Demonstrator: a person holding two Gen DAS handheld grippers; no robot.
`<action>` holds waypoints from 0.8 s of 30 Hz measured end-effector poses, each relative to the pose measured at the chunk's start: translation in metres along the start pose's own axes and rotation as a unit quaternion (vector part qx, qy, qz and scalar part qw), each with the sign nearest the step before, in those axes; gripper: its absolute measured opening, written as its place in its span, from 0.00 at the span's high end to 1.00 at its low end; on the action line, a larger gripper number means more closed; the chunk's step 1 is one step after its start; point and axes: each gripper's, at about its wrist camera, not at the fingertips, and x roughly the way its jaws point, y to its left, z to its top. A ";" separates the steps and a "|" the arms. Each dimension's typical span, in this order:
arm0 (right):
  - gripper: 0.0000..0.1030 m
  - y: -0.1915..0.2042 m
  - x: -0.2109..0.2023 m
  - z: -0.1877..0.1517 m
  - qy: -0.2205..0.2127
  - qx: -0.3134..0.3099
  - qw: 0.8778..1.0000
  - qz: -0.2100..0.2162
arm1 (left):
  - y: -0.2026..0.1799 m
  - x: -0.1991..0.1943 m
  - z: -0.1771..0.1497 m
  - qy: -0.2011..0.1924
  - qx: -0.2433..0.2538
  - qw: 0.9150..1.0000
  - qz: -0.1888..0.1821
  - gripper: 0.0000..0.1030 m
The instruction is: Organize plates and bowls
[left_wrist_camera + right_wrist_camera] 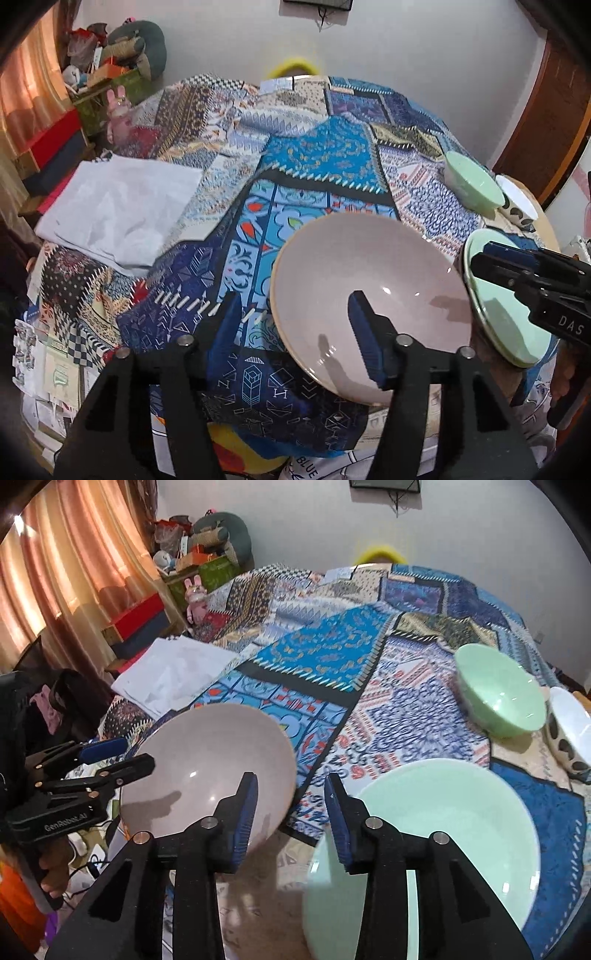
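Left tongs [291, 314]: gaping wide, straddling the near rim of the pink bowl [369, 295]. One pad sits inside the bowl, the other outside on the patchwork cloth [314, 162]. Not yet clamped, as far as the left view shows. Likely lining up a rim pinch to lift it.

Right tongs [290, 812]: also parted. Right pad hangs over the rim of the mint plate [443, 834] at 5 o'clock in its own view, left pad overlaps the pink bowl's edge. No firm hold visible. The left view shows these tongs side-on at 3 o'clock across the plate rim, but whether they touch is unclear.

Pink bowl and mint plate sit side by side at the near table edge, just apart; probably staged for stacking.

Farther out at 2 o'clock: mint bowl [502, 698], tipped toward the camera, and beside it a white bowl with dark spots [570, 731]. The right view shows both interiors; the left view gives only slivers.

Far left: folded white cloth [118, 206].
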 end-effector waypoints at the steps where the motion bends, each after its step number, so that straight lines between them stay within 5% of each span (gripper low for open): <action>1: 0.64 -0.003 -0.004 0.000 -0.004 0.002 1.000 -0.001 | -0.001 -0.002 0.002 -0.003 0.001 1.000 0.002 0.39; 4: 0.60 -0.016 -0.017 0.001 -0.020 0.007 1.000 -0.010 | -0.006 -0.009 0.009 -0.015 0.000 1.000 0.009 0.29; 10: 0.57 -0.046 -0.042 0.000 -0.046 0.022 0.998 -0.036 | -0.029 -0.010 0.028 -0.023 0.016 1.000 0.014 0.29; 15: 0.56 -0.077 -0.059 0.000 -0.065 0.043 0.995 -0.065 | -0.058 -0.009 0.046 -0.030 0.038 0.999 0.003 0.28; 19: 0.56 -0.107 -0.065 0.002 -0.071 0.068 0.991 -0.086 | -0.082 -0.005 0.060 -0.036 0.055 0.998 -0.012 0.14; 24: 0.56 -0.138 -0.062 0.002 -0.066 0.097 0.988 -0.103 | -0.116 0.002 0.080 -0.047 0.079 0.995 -0.028 0.13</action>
